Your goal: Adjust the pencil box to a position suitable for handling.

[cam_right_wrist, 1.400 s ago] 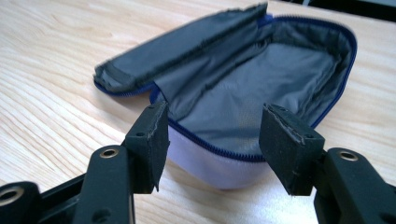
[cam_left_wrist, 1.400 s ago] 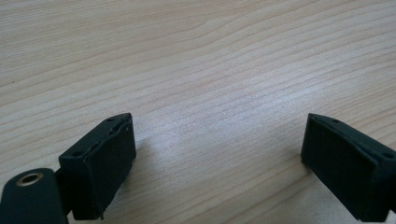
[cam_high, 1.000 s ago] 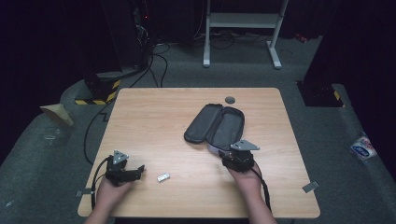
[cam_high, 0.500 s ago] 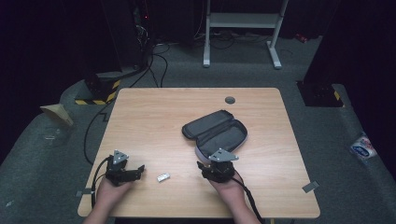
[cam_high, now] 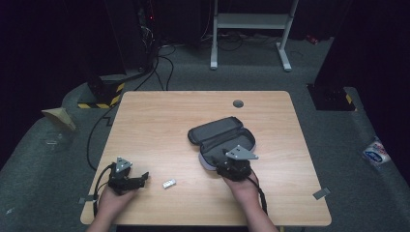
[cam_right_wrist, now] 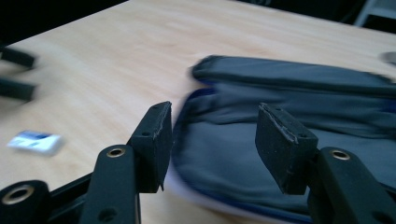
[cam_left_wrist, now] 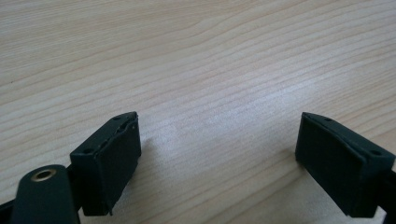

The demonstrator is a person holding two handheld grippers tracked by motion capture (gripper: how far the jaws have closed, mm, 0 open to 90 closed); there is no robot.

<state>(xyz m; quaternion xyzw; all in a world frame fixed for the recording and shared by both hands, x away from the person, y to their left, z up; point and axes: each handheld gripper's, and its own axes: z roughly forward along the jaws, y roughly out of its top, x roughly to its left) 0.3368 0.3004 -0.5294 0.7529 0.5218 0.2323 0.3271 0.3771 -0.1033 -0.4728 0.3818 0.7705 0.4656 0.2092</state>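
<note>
Fingers (cam_right_wrist: 285, 140) of the right gripper (cam_high: 235, 166) stand apart, empty, over the open zip case (cam_high: 220, 137) at bench (cam_high: 159, 116) centre. Left gripper (cam_high: 126, 178), at 8 o'clock, has been closing slightly, empty. Advice: approach the small white card (cam_high: 168, 183) slowly.

L fingers (cam_left_wrist: 116, 154) apart, R fingers (cam_right_wrist: 154, 140) half-spread

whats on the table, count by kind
dark zip case, lying open: 1
small white item: 1
round grey grommet in the table: 1
gripper, left and right: 2
total: 5
</note>
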